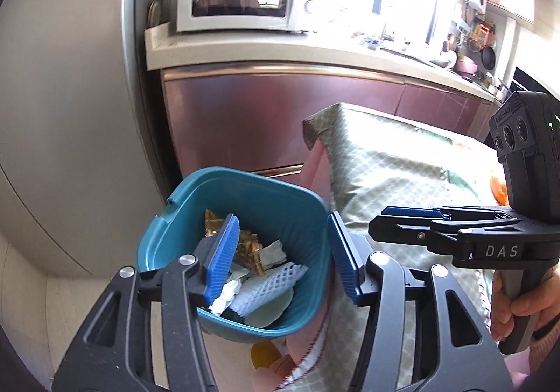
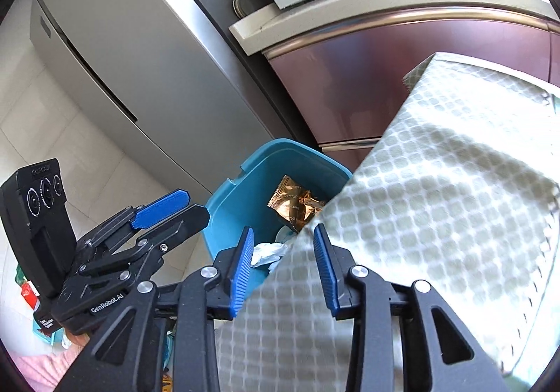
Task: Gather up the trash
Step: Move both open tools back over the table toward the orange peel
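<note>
the left gripper (image 1: 280, 252) and right gripper (image 2: 283, 266) hung part open and empty above the teal bin (image 1: 175, 238) left of the clothed table (image 1: 385, 161); gold wrapper (image 2: 297, 203), foam net (image 1: 269, 283) and tissue (image 1: 224, 297) lay inside, orange scraps (image 1: 264, 353) below remained

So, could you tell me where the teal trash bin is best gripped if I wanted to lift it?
Grip the teal trash bin by its thin upright rim, coming from above with one jaw inside and one outside. The far side looks best: it is clear, while the checked tablecloth crowds the table side.
</note>
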Demonstrator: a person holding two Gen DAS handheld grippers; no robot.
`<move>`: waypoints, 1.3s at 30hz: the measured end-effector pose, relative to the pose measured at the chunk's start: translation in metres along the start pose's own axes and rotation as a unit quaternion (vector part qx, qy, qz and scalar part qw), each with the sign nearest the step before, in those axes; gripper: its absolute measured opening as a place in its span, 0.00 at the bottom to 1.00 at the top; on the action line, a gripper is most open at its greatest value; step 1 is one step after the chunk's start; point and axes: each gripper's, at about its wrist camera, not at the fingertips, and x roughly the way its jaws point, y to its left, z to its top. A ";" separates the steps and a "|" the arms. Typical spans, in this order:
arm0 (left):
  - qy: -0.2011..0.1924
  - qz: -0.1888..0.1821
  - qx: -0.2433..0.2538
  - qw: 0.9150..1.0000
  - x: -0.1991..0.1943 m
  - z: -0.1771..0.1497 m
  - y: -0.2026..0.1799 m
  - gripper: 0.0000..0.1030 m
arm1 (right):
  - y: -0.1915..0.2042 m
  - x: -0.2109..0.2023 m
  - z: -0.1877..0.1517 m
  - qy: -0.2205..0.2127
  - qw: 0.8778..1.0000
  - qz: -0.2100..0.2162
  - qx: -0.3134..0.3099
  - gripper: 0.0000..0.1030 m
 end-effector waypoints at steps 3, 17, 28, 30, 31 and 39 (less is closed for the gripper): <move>-0.005 -0.012 0.008 1.000 -0.007 0.001 -0.013 0.52 | -0.002 -0.019 -0.007 -0.015 1.000 0.003 0.002 0.33; 0.011 -0.111 0.074 0.991 -0.003 0.002 -0.114 0.53 | -0.071 -0.152 -0.067 -0.108 0.988 -0.086 0.063 0.38; 0.046 -0.172 0.124 0.976 0.029 0.001 -0.213 0.53 | -0.169 -0.227 -0.090 -0.173 0.957 -0.174 0.158 0.39; 0.050 -0.178 0.127 0.975 0.033 0.002 -0.226 0.53 | -0.184 -0.229 -0.087 -0.177 0.952 -0.180 0.173 0.39; 0.051 -0.179 0.130 0.974 0.036 0.004 -0.232 0.53 | -0.192 -0.234 -0.087 -0.180 0.950 -0.183 0.179 0.39; 0.060 -0.189 0.143 0.970 0.052 0.009 -0.267 0.53 | -0.230 -0.235 -0.069 -0.189 0.942 -0.183 0.207 0.53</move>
